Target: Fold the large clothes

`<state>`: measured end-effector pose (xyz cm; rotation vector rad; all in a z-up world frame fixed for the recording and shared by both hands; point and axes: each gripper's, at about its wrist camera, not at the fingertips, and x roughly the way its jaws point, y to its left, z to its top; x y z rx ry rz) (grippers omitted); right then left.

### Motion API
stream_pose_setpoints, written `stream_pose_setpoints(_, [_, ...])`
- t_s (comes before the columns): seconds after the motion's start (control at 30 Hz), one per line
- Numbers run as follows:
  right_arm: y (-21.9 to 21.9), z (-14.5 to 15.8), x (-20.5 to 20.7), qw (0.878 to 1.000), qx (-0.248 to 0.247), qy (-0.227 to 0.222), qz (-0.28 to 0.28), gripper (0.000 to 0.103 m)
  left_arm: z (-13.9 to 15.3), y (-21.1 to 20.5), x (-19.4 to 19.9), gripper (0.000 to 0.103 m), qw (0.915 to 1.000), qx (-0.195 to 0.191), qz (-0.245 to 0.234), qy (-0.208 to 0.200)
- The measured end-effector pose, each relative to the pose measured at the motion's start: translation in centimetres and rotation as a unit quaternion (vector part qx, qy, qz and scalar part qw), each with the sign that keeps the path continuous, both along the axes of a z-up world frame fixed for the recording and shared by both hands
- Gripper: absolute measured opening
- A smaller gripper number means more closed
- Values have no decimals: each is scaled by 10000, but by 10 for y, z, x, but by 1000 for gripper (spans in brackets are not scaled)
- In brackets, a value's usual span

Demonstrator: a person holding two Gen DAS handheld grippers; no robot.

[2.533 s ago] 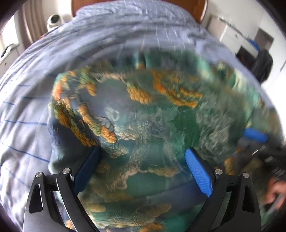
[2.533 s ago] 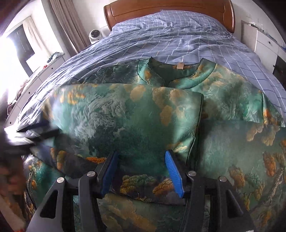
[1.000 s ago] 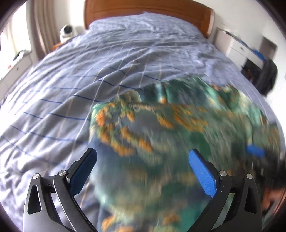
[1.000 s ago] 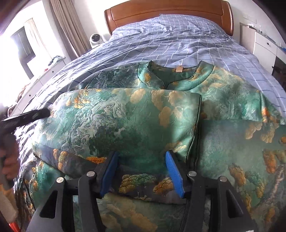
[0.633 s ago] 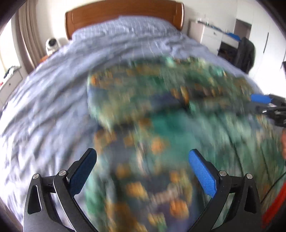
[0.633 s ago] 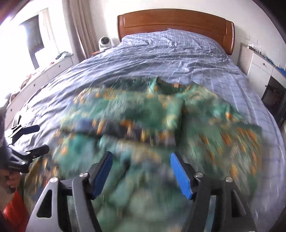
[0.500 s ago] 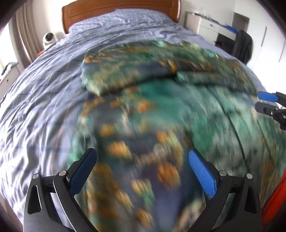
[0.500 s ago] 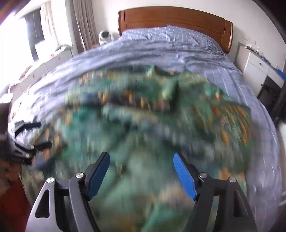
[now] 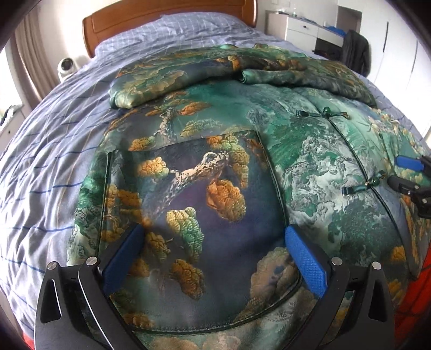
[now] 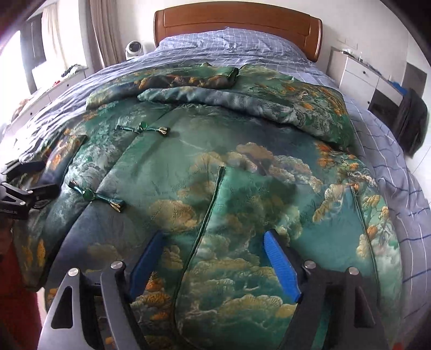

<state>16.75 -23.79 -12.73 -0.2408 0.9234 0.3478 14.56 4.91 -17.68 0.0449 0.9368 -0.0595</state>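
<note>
Green brocade jacket [image 9: 309,172] with orange-gold tree and cloud print lay spread front-up over the foot half of the bed [image 9: 54,150], hem at the foot edge, collar toward the wooden headboard [image 10: 237,24]. Both sleeves were folded across the chest near the collar. Two knot-button closures [image 10: 95,198] ran down the front seam. A square patch pocket [image 9: 194,215] sat on the lower panel nearer the bed's left edge. Left gripper [image 9: 212,255] hovered over that pocket, jaws wide apart, nothing between the pads, not pressing fabric. Right gripper [image 10: 212,263] hung over the lower panel on the other side, jaws opening, only loose cloth below them, nothing gripped. Blue checked quilt covered the bed. White drawer unit [image 10: 358,78] stood by the headboard's right corner, small white fan [image 10: 133,48] by its left corner.
</note>
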Motion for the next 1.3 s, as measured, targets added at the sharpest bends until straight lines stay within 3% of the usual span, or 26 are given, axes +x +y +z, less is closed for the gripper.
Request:
stream_pose_setpoints(0.57, [4,-5,-5,9997,-86,-230,-46,82,-2,0,-1,103,10000,17,9,10])
stream_pose_setpoints(1.3, [8,-5,-4,9995,-183,-165,-175,82,2,0,-5,102,9998,-49,88,173])
